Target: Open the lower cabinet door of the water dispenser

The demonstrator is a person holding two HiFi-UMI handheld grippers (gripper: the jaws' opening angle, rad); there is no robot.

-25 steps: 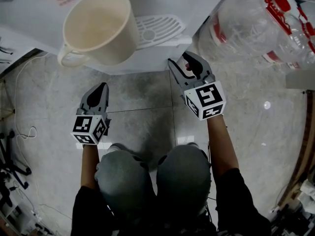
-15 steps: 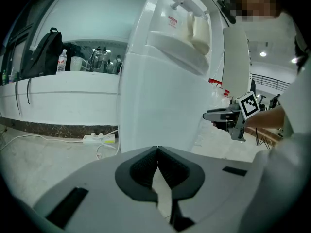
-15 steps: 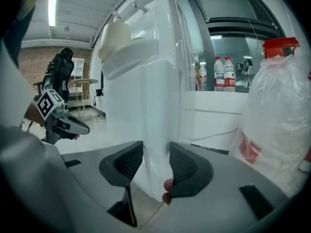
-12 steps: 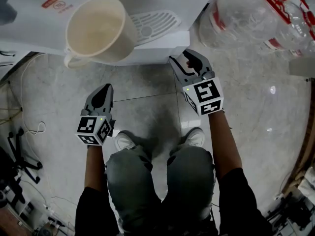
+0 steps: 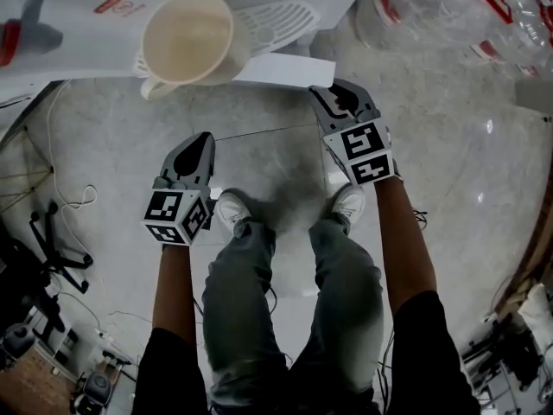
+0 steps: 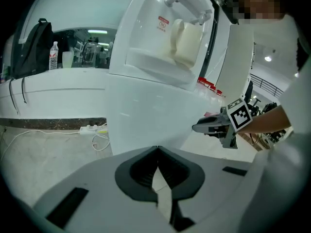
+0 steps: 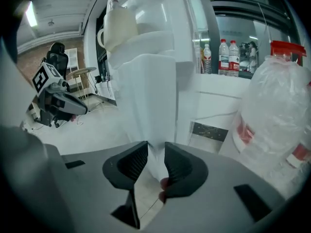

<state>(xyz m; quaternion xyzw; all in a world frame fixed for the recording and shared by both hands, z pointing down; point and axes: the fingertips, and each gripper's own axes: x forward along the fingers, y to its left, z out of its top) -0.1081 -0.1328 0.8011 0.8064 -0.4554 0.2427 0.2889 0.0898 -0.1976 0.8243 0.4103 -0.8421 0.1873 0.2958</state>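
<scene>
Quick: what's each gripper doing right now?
Left gripper: closed, empty.
Right gripper: closing on the cabinet door edge between its jaws.

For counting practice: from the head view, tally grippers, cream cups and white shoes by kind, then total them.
Grippers: 2 (left gripper; right gripper, jaws closing on the cabinet door)
Cream cups: 1
White shoes: 2
Total: 5
</scene>
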